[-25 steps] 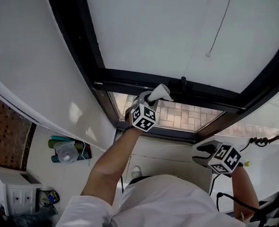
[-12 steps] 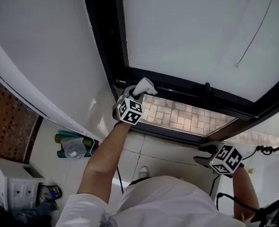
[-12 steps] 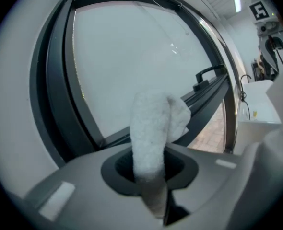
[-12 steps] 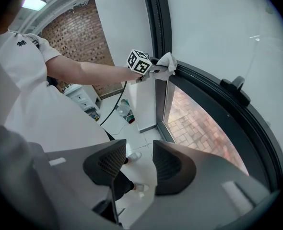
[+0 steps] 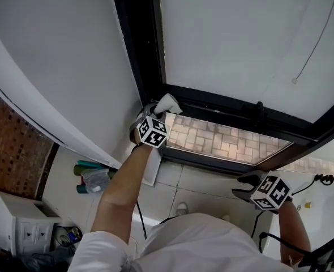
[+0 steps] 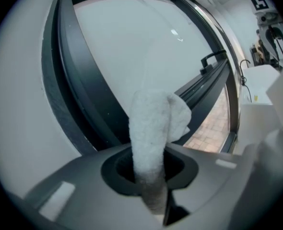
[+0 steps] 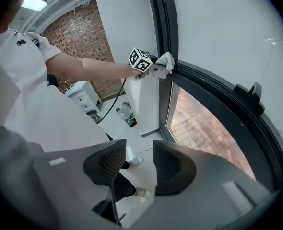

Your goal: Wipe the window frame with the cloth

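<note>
Window frame (image 5: 137, 55), 12 o'clock; your left hand-held gripper (image 5: 157, 113) clamps cloth (image 5: 168, 103) at its corner; your right hand-held gripper (image 5: 242, 185) parted, empty.

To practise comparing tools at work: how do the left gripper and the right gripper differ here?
The left gripper is shut on the white cloth; the right gripper is open, holding nothing. The left gripper is raised to the window frame, at its corner; the right gripper hangs low, away from it. Both carry a marker cube.
</note>
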A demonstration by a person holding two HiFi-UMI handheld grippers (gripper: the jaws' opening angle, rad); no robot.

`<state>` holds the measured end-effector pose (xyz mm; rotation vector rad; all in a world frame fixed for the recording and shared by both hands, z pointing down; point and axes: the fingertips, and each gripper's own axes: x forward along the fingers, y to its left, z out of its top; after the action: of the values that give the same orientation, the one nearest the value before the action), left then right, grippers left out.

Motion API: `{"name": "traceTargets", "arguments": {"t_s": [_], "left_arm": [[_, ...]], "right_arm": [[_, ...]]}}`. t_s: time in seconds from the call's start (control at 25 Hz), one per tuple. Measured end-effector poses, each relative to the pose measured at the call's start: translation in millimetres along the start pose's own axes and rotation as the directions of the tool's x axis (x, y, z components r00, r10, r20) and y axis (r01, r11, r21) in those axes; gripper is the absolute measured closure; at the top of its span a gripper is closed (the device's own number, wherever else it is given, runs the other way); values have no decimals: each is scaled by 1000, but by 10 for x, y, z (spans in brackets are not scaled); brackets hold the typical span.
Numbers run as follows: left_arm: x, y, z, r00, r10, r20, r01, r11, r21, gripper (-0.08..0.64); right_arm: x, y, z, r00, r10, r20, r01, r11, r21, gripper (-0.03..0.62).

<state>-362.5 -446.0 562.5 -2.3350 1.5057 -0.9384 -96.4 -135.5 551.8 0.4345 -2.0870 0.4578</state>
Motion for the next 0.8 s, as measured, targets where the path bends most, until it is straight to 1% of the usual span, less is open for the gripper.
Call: {"name": "traceTargets", "arguments": {"t_s": [0.08, 0.16, 0.2, 0.24, 0.28, 0.32, 0.4, 0.48, 0.6, 0.72, 0.76, 0.8], "left_arm": [[4, 8, 1, 1000, -2, 2, 2, 1000, -7, 469], [-4, 6, 9, 1000, -5, -2, 5, 1000, 7, 469], [-19, -3, 17, 1000, -6, -9, 7, 999, 31, 469], [-42, -19, 33, 1000, -5, -21, 6, 997, 72, 469], [-70, -42, 61, 999, 0, -35, 5, 992, 130, 469], [-101, -67, 99, 999, 5, -47, 4, 980, 198, 469], [-155, -84, 177, 998, 13, -69, 10, 943, 332, 469], [-176, -24, 226, 995, 19, -93, 22, 906, 422, 469], [-176, 76, 270, 991, 12, -132, 57, 860, 508, 469], [-236, 172, 337, 986, 18, -165, 85, 799, 595, 469], [-266, 221, 387, 985, 25, -169, 86, 784, 615, 469], [-300, 277, 453, 985, 31, -169, 84, 773, 629, 469]], "right_arm": [[17, 18, 22, 1000, 0, 2, 0, 1000, 4, 416], [30, 24, 33, 1000, -4, 6, 4, 1000, 11, 416], [34, 27, 27, 1000, -5, 8, 5, 1000, 14, 416], [36, 29, 12, 1000, -5, 11, 5, 1000, 18, 416], [35, 24, -9, 1000, -6, 14, 6, 1000, 22, 416], [30, 15, -32, 1000, -7, 18, 7, 1000, 26, 416], [19, -2, -63, 1000, -11, 22, 10, 1000, 28, 416], [19, 2, -63, 1000, -12, 20, 11, 1000, 23, 416], [29, 34, -55, 1000, -15, 14, 15, 1000, 10, 416], [4, 50, -7, 999, -22, 30, 22, 1000, 4, 416], [-8, 49, 6, 999, -24, 36, 24, 1000, 3, 416], [-15, 48, 12, 999, -25, 42, 25, 1000, 2, 416]]}}
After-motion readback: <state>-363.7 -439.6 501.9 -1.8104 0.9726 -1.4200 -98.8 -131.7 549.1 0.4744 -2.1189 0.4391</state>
